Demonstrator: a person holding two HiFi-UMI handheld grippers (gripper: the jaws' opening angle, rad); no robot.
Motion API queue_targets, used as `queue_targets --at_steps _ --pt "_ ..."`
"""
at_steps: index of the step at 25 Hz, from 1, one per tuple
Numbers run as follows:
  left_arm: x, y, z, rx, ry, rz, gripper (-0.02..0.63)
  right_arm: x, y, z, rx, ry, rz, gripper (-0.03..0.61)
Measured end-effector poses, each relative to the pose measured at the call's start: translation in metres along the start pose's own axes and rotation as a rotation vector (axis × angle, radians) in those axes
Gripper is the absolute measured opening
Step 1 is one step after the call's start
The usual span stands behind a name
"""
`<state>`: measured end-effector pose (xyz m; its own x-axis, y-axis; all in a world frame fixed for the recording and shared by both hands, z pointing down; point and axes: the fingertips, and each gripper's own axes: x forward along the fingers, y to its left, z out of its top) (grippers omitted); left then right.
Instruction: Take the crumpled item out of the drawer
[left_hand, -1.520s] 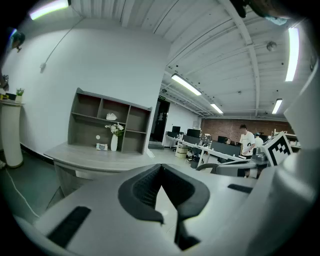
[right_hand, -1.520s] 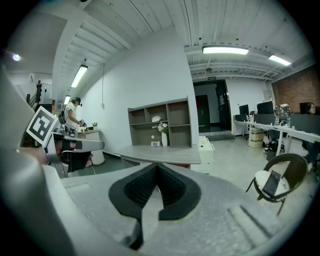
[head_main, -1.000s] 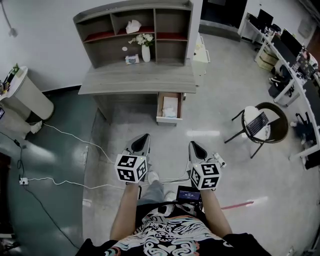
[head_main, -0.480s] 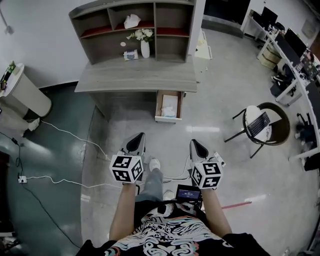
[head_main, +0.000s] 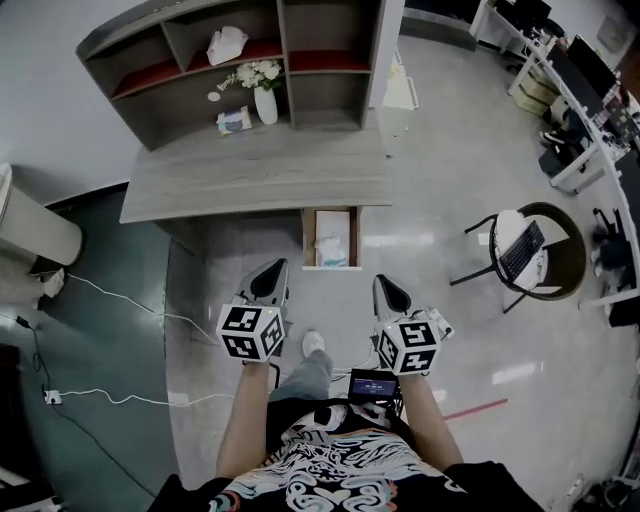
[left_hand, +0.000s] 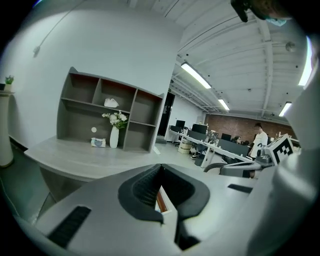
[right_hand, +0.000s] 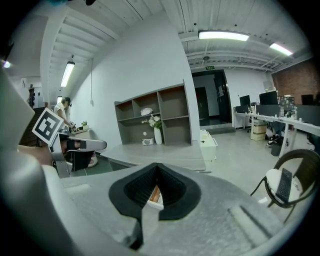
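The grey desk (head_main: 250, 175) has one drawer (head_main: 308, 237) pulled open under its front edge. A pale crumpled item (head_main: 331, 246) lies inside it. My left gripper (head_main: 276, 268) hangs in the air short of the drawer and to its left, jaws closed to a point and empty. My right gripper (head_main: 382, 283) is level with it on the drawer's right, also shut and empty. In the left gripper view a strip of the drawer (left_hand: 161, 200) shows through the hollow behind the shut left gripper (left_hand: 160, 165). The right gripper view shows the drawer (right_hand: 155, 195) the same way behind the right gripper (right_hand: 157, 165).
A shelf unit on the desk holds a vase of flowers (head_main: 264, 98), a small box (head_main: 234, 121) and another crumpled white thing (head_main: 226, 43). A white bin (head_main: 38, 226) and floor cables (head_main: 120, 300) lie left. A chair with a laptop (head_main: 524, 251) stands right.
The desk and open drawer have come nearer as the person stepped forward. Both grippers stay shut, side by side, now close to the drawer's front.
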<state>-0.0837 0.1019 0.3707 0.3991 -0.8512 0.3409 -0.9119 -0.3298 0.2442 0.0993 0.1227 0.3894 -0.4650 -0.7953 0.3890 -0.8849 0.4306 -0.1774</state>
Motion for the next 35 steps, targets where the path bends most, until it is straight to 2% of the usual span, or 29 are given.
queue_targets --at_steps 4,8,19,28,35 --pt "0.055 0.027 0.023 0.006 0.026 -0.039 0.003 0.051 -0.020 0.023 0.013 0.013 -0.040 0.005" --pt "0.093 0.044 0.029 0.006 0.054 -0.076 0.003 0.083 -0.035 0.033 0.023 0.023 -0.079 0.005" --pt "0.138 0.055 0.037 0.012 0.086 -0.128 0.003 0.107 -0.058 0.040 0.059 0.030 -0.133 0.005" --pt "0.159 0.068 0.044 0.012 0.092 -0.108 0.003 0.133 -0.066 0.043 0.038 0.052 -0.104 0.005" --pt "0.170 0.078 0.031 -0.009 0.129 -0.089 0.003 0.155 -0.062 0.031 0.031 0.104 -0.058 0.005"
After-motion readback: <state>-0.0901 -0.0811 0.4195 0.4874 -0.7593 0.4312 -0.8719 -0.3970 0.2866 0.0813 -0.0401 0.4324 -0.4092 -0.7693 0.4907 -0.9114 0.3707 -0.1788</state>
